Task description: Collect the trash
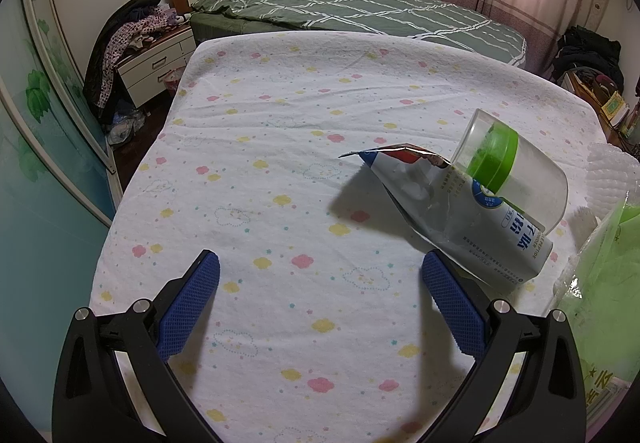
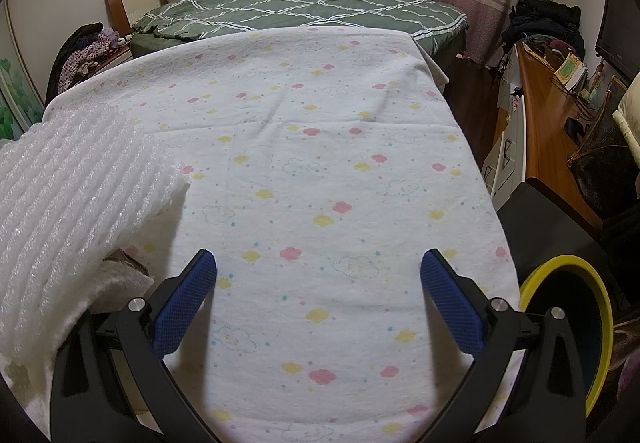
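Observation:
A torn silver-and-blue foil pouch lies on the flower-print cloth, just right of my left gripper, which stands open with nothing between its blue pads. A clear plastic jar with a green lid rests tilted on the pouch. A green plastic bag shows at the right edge. White bubble wrap lies on the cloth left of my right gripper, which is open and holds nothing; the bubble wrap also shows in the left wrist view. A yellow-rimmed bin sits beside the table's right edge.
The table is covered by a white flower-print cloth. Behind it stands a bed with a green quilt. A nightstand piled with clothes is at the left, a wooden desk and black chair at the right.

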Demonstrator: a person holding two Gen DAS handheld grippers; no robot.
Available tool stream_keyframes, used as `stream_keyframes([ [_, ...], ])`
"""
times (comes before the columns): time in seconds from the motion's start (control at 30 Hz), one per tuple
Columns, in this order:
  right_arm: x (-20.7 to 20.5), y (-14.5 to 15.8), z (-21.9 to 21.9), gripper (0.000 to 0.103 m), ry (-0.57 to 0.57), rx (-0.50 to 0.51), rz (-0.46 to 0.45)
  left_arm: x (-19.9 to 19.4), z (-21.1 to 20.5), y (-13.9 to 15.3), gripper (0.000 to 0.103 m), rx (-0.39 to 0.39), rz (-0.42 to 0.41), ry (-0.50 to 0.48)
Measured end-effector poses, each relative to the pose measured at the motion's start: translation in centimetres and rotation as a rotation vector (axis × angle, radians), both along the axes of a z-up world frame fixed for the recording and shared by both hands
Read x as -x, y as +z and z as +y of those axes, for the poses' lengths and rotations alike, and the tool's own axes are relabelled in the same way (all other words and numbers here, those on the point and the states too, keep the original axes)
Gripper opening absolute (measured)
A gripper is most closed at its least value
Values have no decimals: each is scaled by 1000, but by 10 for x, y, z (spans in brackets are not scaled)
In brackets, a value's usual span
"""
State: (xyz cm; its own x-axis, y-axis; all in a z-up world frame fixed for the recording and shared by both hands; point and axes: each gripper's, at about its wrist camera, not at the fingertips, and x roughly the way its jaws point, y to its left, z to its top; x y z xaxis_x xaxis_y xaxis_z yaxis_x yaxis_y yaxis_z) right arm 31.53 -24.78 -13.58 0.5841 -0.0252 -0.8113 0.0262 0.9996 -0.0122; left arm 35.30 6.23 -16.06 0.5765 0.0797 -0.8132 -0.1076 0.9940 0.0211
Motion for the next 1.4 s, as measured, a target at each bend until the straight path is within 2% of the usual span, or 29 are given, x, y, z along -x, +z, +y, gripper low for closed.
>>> stream_keyframes([
  [0.23,1,1,-3,98,41,-19,13,0,0,0,100,-1,0,-4],
  [0.37,-4,3,-1,97,96,-1,73,7,5,3,99,8,-14,-12],
  [0.43,1,8,-7,97,79,-13,70,15,11,9,99,18,-36,9],
  [0.57,35,33,-19,97,33,-3,-30,37,25,27,99,5,-102,53],
  [0.7,103,80,-25,97,-15,42,-257,78,32,56,99,-9,-187,88],
  [0.77,151,107,-26,97,-10,4,-386,105,31,75,99,-24,-235,99],
  [0.8,165,114,-27,97,-5,-28,-395,118,29,84,99,-24,-249,99],
  [0.9,201,125,-32,97,8,-157,-295,170,19,110,99,2,-289,87],
  [0.97,230,132,-34,97,12,-189,-330,208,6,124,99,-7,-318,57],
  [1.1,279,149,-29,97,-71,-74,-433,266,-15,139,99,-29,-350,30],
  [1.2,309,157,-29,97,-91,-41,-535,293,-25,146,99,-6,-355,4],
  [1.33,328,161,-27,97,-113,37,-593,315,-44,160,99,-14,-388,-39],
  [1.4,337,163,-31,97,-111,38,-597,322,-50,169,99,7,-407,-54],
])
